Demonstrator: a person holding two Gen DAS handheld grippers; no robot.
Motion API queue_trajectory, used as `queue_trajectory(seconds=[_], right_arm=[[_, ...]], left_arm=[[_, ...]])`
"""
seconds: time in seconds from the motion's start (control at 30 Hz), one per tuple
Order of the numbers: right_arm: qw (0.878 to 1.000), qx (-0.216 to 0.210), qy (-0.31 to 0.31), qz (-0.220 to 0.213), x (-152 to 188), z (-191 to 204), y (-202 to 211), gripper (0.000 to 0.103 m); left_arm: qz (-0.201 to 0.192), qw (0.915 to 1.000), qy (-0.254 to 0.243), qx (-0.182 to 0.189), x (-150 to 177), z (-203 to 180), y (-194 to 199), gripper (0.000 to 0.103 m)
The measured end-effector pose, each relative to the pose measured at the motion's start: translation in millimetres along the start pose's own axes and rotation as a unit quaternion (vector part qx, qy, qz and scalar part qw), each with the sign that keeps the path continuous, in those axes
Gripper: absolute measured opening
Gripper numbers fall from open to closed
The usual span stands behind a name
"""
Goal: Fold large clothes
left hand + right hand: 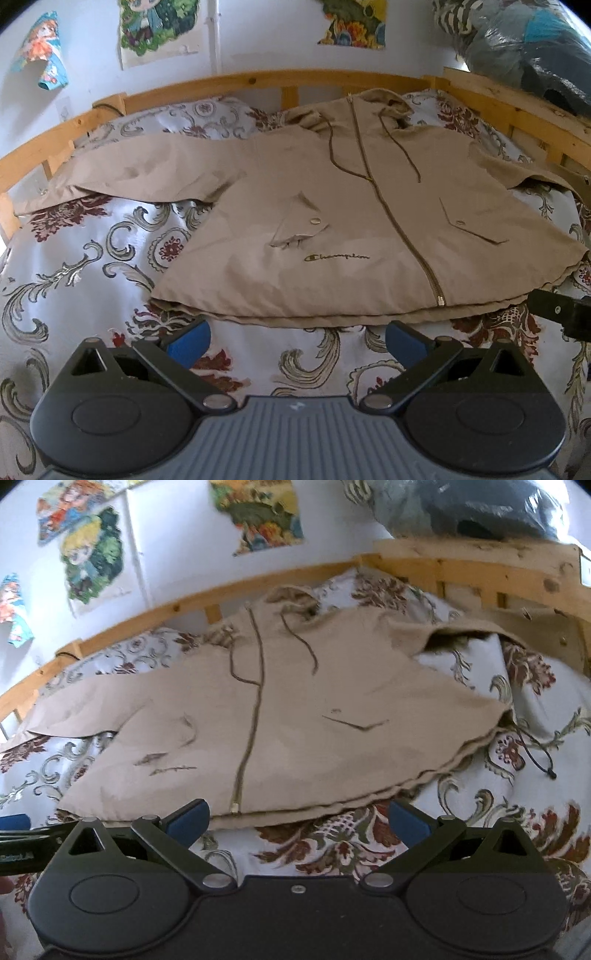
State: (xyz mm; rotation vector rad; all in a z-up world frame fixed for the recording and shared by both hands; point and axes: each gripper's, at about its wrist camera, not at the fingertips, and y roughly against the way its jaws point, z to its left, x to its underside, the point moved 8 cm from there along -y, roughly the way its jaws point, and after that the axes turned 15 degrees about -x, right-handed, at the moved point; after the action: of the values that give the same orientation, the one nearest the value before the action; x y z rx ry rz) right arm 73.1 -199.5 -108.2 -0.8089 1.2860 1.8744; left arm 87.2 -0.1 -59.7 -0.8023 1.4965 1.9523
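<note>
A tan zip-up hooded jacket [351, 229] lies front-up and spread flat on the bed, hood at the far side, hem nearest me. Its left sleeve [140, 170] stretches out to the left; the right sleeve [461, 635] runs toward the bed frame. My left gripper [297, 341] is open and empty, just short of the hem near its left half. My right gripper [297, 819] is open and empty, its left fingertip at the hem beside the zipper end [235, 806]. The jacket [295, 720] fills the middle of the right wrist view.
The bed has a white floral bedspread [92, 266] and a wooden frame [258, 79] along the far side and right. Posters hang on the wall [159, 29]. Bagged bedding [524, 48] sits at the upper right. A black cord [535, 757] lies on the bedspread right of the hem.
</note>
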Motion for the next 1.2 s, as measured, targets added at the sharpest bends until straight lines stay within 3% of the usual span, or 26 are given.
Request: queue_trajectory(seconds=[0.33,0.53,0.63,0.77,0.93,1.03,1.2], right_arm=[[0.999,0.040,-0.013,-0.003,-22.8,-24.5,-0.4,0.102],[0.996,0.071,-0.024,-0.040,-48.6,-59.1,10.7,0.102],[0.990,0.096,-0.051,-0.090,-65.7,-90.3,28.0,0.102],[0.981,0.087,-0.105,-0.139,-89.6,-135.0,40.8,0.102],[0.958,0.191,-0.126,-0.175,-109.7,-204.0,44.5,0.102],[0.949,0.258,-0.074,-0.164,-126.7,-232.5,41.1,0.102],[0.931,0.331,0.116,-0.101,-171.9,-249.4,20.9,0.095]], left_arm=[[-0.008,0.9988,-0.047,-0.008,-65.7,-1.6,-8.4,0.102],[-0.016,0.9940,-0.106,-0.018,-113.2,-25.6,-24.7,0.102],[-0.019,0.9939,-0.108,-0.012,-130.0,-45.0,-36.5,0.102],[-0.020,0.9957,-0.087,0.027,-134.3,-74.7,-51.7,0.102],[0.018,0.9938,-0.083,0.072,-112.8,-99.3,-71.0,0.102],[0.031,0.9910,-0.102,0.081,-101.4,-98.6,-79.5,0.102],[0.014,0.9911,-0.119,0.058,-90.8,-80.8,-91.5,0.102]])
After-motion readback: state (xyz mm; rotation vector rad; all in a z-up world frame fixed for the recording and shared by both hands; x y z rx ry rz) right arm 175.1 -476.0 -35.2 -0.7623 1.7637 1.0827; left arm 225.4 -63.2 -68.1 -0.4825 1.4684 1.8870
